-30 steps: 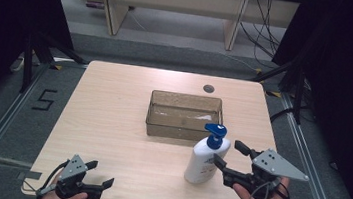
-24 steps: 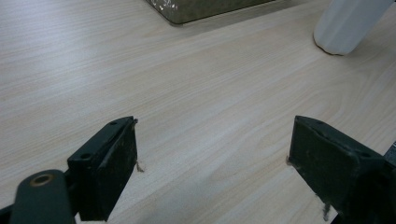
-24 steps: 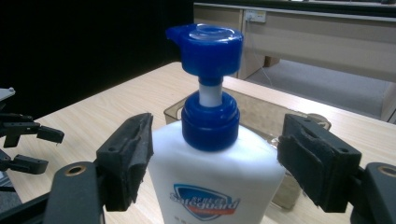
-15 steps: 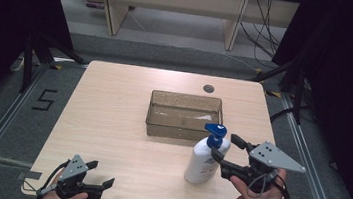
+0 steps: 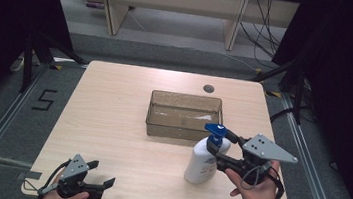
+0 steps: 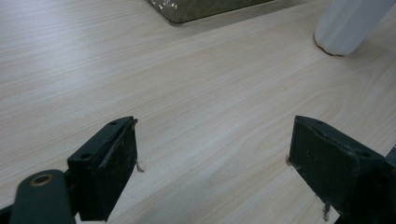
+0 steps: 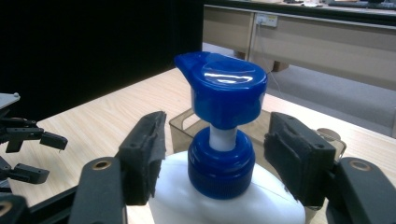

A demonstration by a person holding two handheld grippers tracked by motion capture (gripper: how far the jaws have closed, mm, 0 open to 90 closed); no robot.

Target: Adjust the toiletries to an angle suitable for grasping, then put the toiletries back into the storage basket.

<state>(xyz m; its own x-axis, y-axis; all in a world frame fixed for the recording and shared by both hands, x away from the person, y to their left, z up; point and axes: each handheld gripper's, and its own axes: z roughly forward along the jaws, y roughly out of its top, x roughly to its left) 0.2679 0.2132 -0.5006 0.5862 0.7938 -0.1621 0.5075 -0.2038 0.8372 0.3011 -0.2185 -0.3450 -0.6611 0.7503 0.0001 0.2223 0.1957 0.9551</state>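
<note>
A white pump bottle point(image 5: 202, 162) with a blue pump head point(image 5: 216, 130) stands upright on the table, just in front of the bin. My right gripper point(image 5: 223, 147) is open, with one jaw on each side of the bottle's neck. In the right gripper view the pads point(image 7: 148, 154) flank the blue collar of the bottle point(image 7: 223, 161) with a small gap on both sides. My left gripper point(image 5: 101, 172) rests open near the table's front left edge. In the left gripper view the left gripper point(image 6: 212, 168) has bare wood between its jaws and the bottle's base point(image 6: 348, 23) far off.
A clear brownish bin point(image 5: 151, 112) stands at the table's middle with a bit of white residue inside. A round cable grommet point(image 5: 209, 88) sits near the far edge. The wooden table point(image 5: 107, 117) has bare room on its left half. Shelving stands beyond the table.
My right gripper has slid left toward the bottle until its jaws reached either side of the neck. The bottle and my left gripper have stayed put.
</note>
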